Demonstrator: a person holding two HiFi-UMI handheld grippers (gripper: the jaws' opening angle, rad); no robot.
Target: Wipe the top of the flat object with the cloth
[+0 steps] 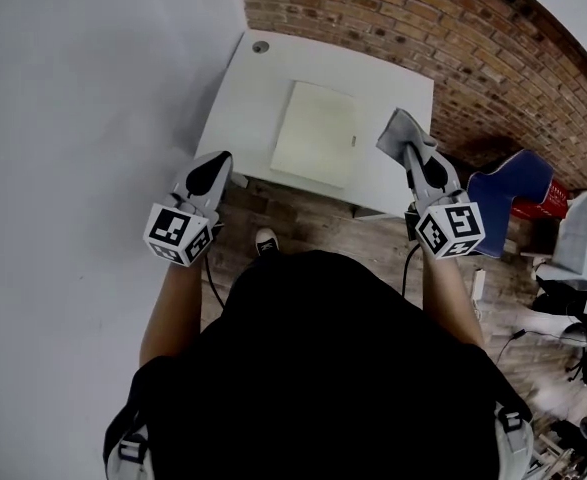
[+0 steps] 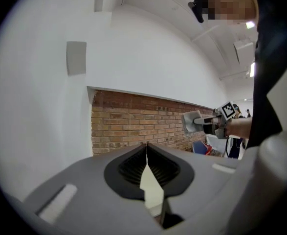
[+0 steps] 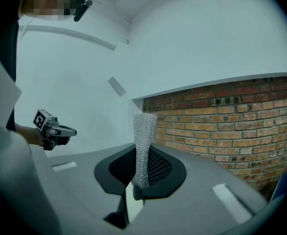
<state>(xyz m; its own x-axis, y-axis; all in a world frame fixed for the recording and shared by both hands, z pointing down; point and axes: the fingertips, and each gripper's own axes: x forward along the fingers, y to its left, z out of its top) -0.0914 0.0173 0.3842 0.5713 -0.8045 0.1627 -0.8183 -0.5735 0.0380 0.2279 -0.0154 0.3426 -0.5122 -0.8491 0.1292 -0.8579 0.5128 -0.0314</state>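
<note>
A cream flat object (image 1: 316, 133) lies on a white table (image 1: 248, 98) ahead of me. My right gripper (image 1: 413, 153) is held up over the table's right front corner and is shut on a grey cloth (image 1: 401, 133). In the right gripper view the cloth (image 3: 144, 141) stands up from between the closed jaws of that gripper (image 3: 142, 148). My left gripper (image 1: 216, 163) hovers off the table's left front corner, shut with nothing in it. In the left gripper view its jaws (image 2: 146, 146) meet in a line. Neither gripper touches the flat object.
A brick wall (image 1: 453, 38) runs behind the table and a white wall (image 1: 83, 98) lies to the left. A blue object (image 1: 513, 193) and other clutter stand on the wooden floor at the right. A round grommet (image 1: 261, 46) sits at the table's far left corner.
</note>
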